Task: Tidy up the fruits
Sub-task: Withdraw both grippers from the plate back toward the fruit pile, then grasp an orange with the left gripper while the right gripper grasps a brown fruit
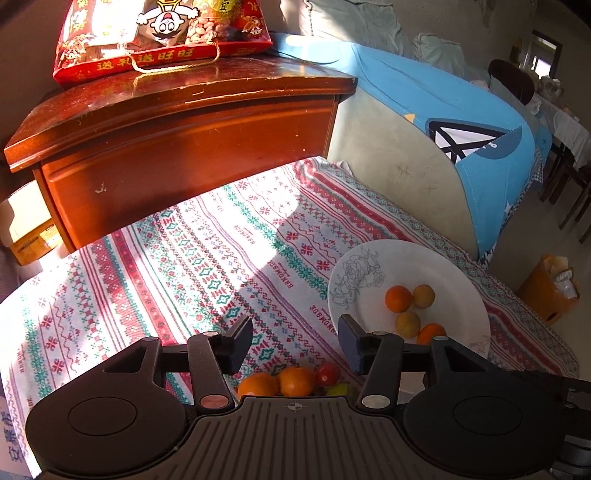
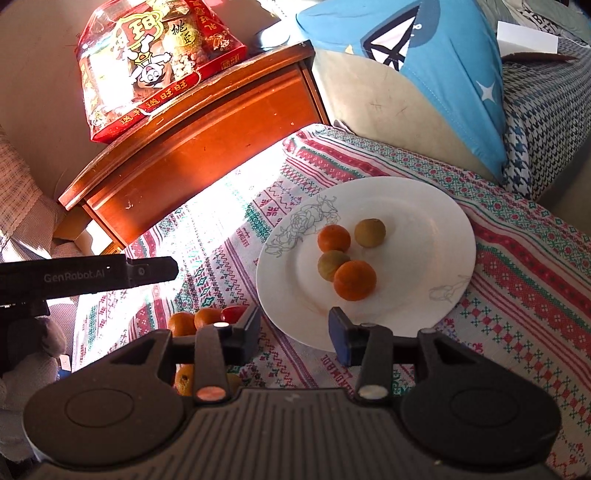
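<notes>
A white plate (image 2: pixel 424 206) with a flower drawing lies on the patterned cloth and holds two oranges (image 2: pixel 355 279) and two yellow-green fruits (image 2: pixel 370 232). The same plate (image 1: pixel 413 258) sits to the right in the left wrist view. Loose fruit lies on the cloth left of the plate: oranges (image 1: pixel 295 380), a small red fruit (image 1: pixel 327 373) and a yellow-green one (image 1: pixel 338 389). My left gripper (image 1: pixel 295 343) hangs open above that loose pile, nothing between its pads. My right gripper (image 2: pixel 295 332) is open over the plate's near rim, empty. The left gripper's body (image 2: pixel 88 275) shows at the left of the right wrist view.
A dark red wooden cabinet (image 1: pixel 177 140) stands behind the cloth with a red snack bag (image 1: pixel 159 33) on top. A cushion with a blue cover (image 1: pixel 461 122) borders the cloth at the back right. An orange box (image 1: pixel 546 291) stands on the floor at the right.
</notes>
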